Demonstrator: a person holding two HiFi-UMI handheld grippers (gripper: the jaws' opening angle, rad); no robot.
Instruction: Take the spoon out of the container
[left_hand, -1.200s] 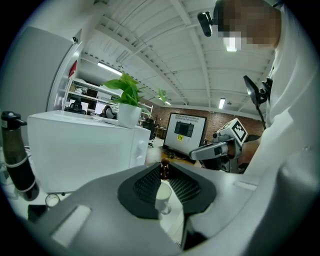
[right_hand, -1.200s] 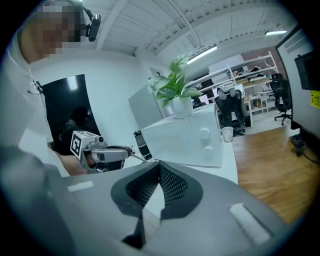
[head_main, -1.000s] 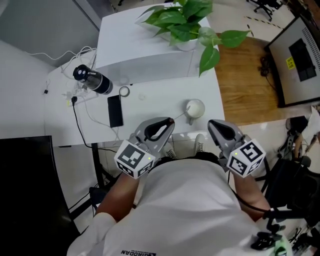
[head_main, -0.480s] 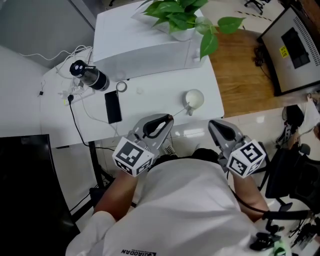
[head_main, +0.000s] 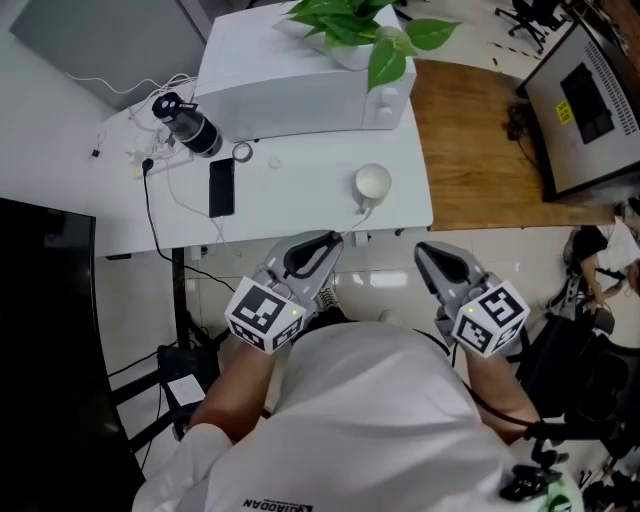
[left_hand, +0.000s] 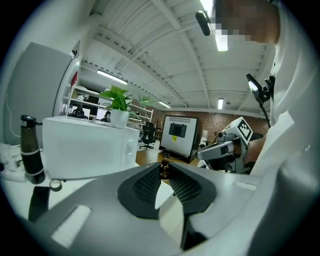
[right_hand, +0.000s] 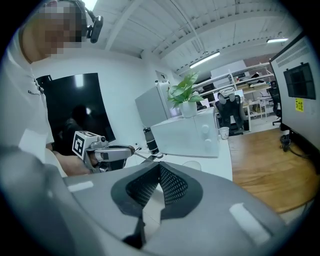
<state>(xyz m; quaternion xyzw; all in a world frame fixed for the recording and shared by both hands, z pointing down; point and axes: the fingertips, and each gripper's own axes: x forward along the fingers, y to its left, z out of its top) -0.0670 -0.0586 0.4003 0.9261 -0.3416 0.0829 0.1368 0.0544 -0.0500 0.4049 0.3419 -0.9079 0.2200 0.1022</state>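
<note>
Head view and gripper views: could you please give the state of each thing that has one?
left gripper: shut on the spoon
spoon: out of the cup, held by its handle
right gripper: shut, empty
cup: upright, no spoon inside
bottle: upright, lid on
phone: lying flat, screen dark

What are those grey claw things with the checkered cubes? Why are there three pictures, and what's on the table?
They are two hand-held grabbers, each with two jaws. A person in a white shirt holds one in each hand. The head view comes from a camera on the person's head, looking down. The left and right gripper views come from small cameras riding on each grabber, looking along its jaws. The left gripper pinches a thin spoon, which seems to be out of the round white cup. The right gripper is closed and holds nothing. On the white table there are also a black bottle, a flat black phone and a big white box with a green leafy plant on top.
</note>
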